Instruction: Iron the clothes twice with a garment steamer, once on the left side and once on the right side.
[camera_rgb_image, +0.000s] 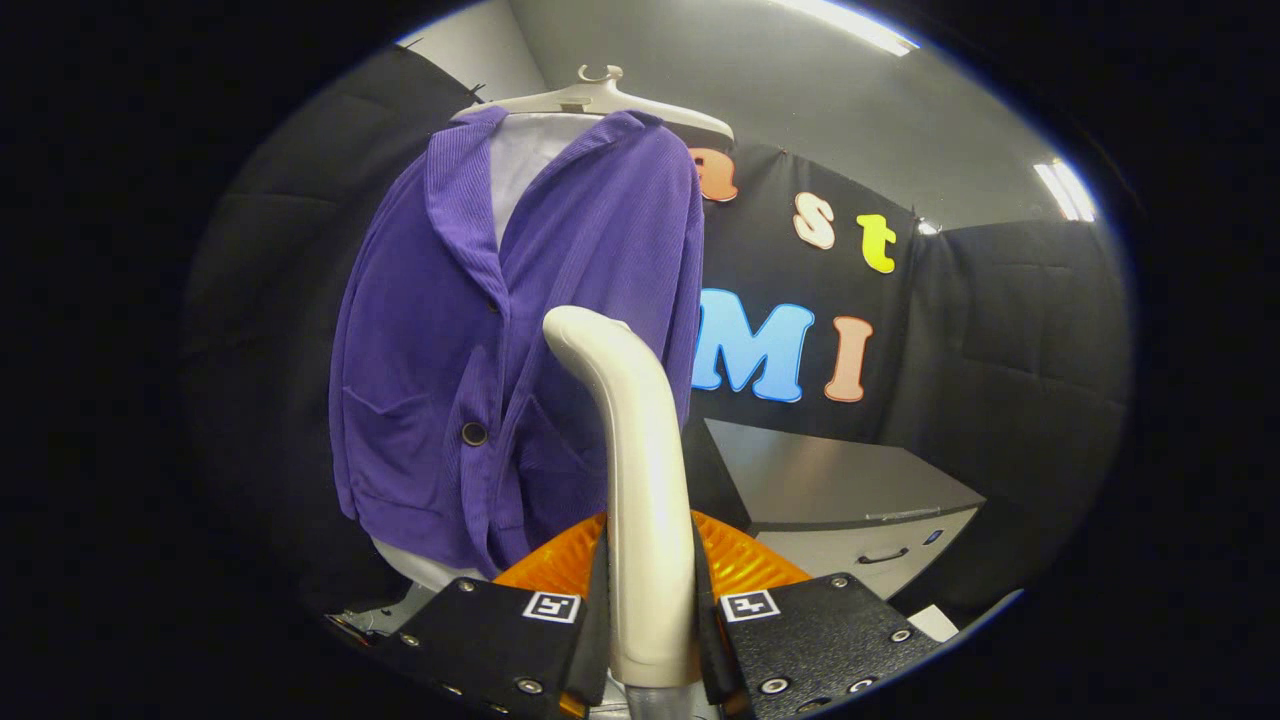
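Gripper (652, 620) clamped on steamer (640, 480) handle, both fingers pressing its sides. Steamer head curves up toward purple jacket (500, 330) on hanger (600, 95); probably close to the cloth, contact unclear. Cabinet (850, 500) beyond, to the jacket's side.

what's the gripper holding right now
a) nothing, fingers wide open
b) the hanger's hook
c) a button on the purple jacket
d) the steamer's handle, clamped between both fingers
d: the gripper is shut on the pale handle of the garment steamer, one finger pressing on each side of it, with the purple jacket hanging on its hanger just beyond.
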